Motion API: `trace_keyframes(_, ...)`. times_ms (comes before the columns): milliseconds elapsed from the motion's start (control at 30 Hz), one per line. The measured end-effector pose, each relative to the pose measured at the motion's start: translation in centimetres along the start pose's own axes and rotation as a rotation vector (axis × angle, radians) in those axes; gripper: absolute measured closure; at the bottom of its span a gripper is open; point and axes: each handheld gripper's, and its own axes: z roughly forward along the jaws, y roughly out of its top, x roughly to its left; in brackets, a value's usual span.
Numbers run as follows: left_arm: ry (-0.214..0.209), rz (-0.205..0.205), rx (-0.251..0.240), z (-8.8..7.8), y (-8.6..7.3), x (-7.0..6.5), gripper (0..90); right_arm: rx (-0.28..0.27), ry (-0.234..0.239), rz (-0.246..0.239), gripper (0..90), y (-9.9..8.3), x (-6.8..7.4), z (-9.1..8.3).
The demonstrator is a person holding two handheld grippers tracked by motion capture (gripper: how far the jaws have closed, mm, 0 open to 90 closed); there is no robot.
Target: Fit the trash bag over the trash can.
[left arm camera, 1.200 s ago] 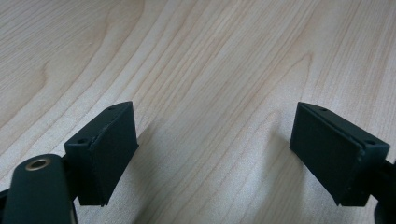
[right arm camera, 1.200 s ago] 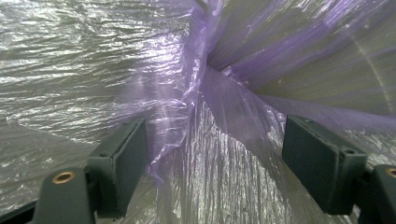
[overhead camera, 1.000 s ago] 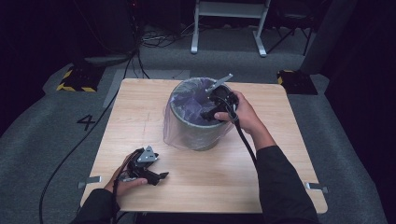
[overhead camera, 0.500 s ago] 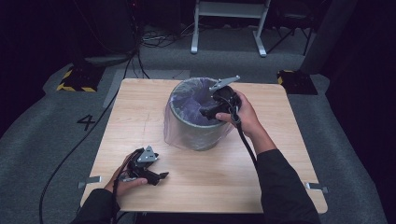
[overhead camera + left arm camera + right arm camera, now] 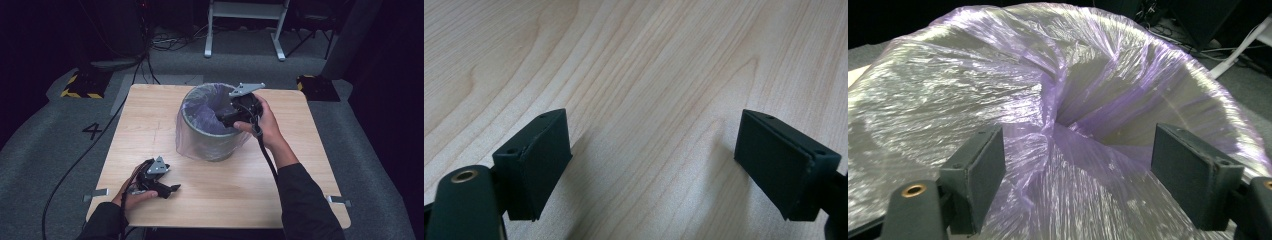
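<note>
Purple bag liner (image 5: 1058, 100) bunches between and ahead of your right gripper's (image 5: 1078, 165) jaws, which stand wide apart, gripping nothing, over the grey bin (image 5: 210, 142). Your left gripper (image 5: 654, 165) rests with jaws wide, bare wooden table (image 5: 649, 65) between them.

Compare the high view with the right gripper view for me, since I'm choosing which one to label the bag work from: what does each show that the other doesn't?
High view alone: the wooden table, the grey bin standing on it, the left gripper resting open near the table's front edge, and both forearms. Right gripper view alone: the folds of the purple bag up close, funnelling into a dark hollow, with the right gripper open above the film. Both share the bag lining the bin, the right gripper at the bin's mouth and the floor cables beyond.
</note>
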Motion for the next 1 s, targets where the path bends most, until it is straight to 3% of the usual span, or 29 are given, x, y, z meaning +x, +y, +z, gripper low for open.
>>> trace_keyframes(600,0.000,0.001,-0.001,0.0,0.0,0.0,14.5,-0.067,-0.041,-0.033,16.6,-1.2,0.2,-4.1)
trace_keyframes(1000,0.000,0.001,-0.001,0.0,0.0,0.0,14.5,-0.051,-0.059,-0.049,16.7,-2.8,0.2,-4.9)
